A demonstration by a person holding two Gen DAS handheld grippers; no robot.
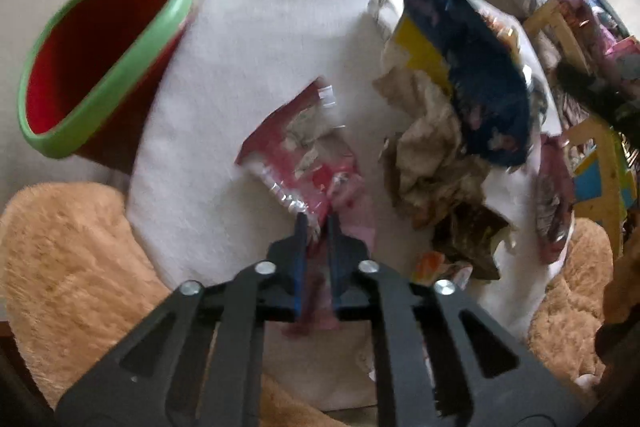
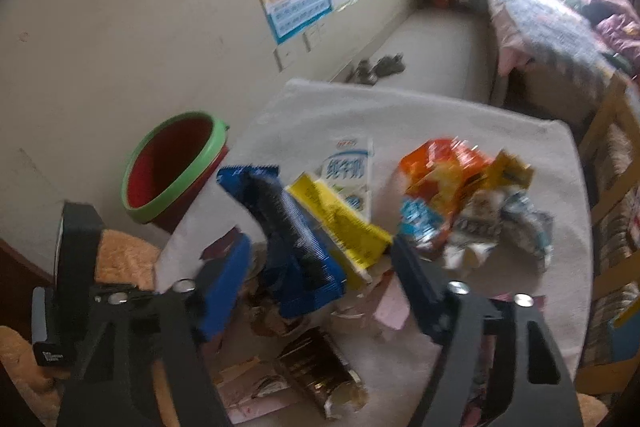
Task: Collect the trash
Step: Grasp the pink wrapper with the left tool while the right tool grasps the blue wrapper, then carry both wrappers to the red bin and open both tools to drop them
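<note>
On a white-covered table [image 1: 248, 39], my left gripper [image 1: 318, 221] points steeply down and is shut on the near edge of a red-and-pink plastic wrapper [image 1: 298, 151]. My right gripper [image 2: 318, 243] stands open over a trash pile. A blue wrapper [image 2: 296, 239] and a yellow wrapper [image 2: 340, 223] lie between its fingers, and a gap shows beside the left pad [image 2: 226, 287]. In the left wrist view the same blue wrapper [image 1: 484, 87] tops crumpled beige paper [image 1: 432, 147]. A red bin with a green rim [image 1: 100, 67] [image 2: 176, 167] stands by the table's left side.
A milk carton [image 2: 348, 167], an orange snack bag [image 2: 444, 163], crumpled packets [image 2: 500, 223] and a gold-brown wrapper [image 2: 316, 371] litter the table. A fuzzy tan cushion [image 1: 68, 267] lies near the front left. A bed [image 2: 540, 27] and a wooden chair [image 2: 612, 147] stand at right.
</note>
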